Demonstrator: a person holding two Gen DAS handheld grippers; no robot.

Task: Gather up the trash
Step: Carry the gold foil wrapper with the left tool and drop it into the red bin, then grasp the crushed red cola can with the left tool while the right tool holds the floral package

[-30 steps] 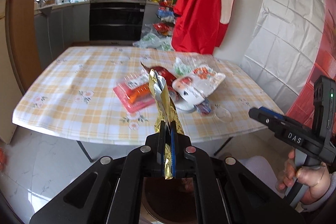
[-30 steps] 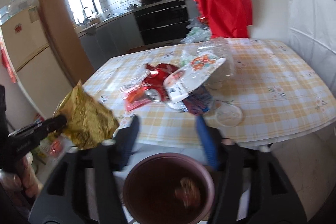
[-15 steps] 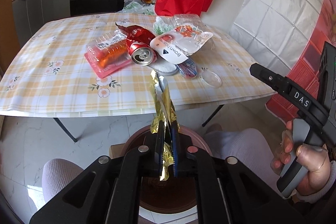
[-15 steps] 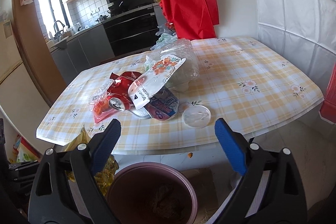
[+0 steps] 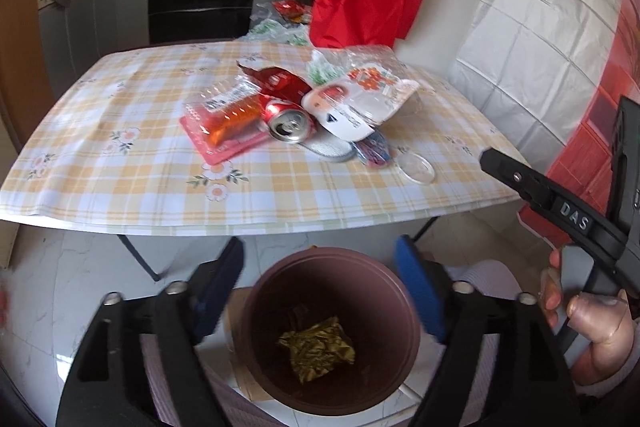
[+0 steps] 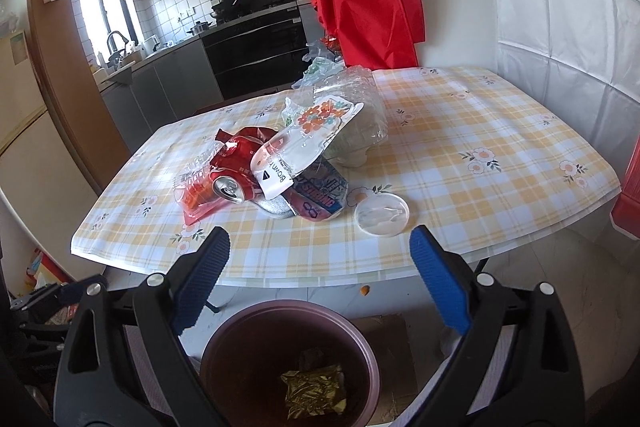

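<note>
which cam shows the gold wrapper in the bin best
The left wrist view: the gold wrapper lies near the middle of the frame inside the brown bin, seen whole. The right wrist view shows it low at the frame's bottom edge, partly shaded by the bin's rim.

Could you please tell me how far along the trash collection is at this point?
Done: one gold wrapper lies in the bin. In hand: nothing; the left gripper is opening above the bin, and the right gripper is open and empty. Left: the pile on the table, including a can, wrappers and a clear lid.
</note>
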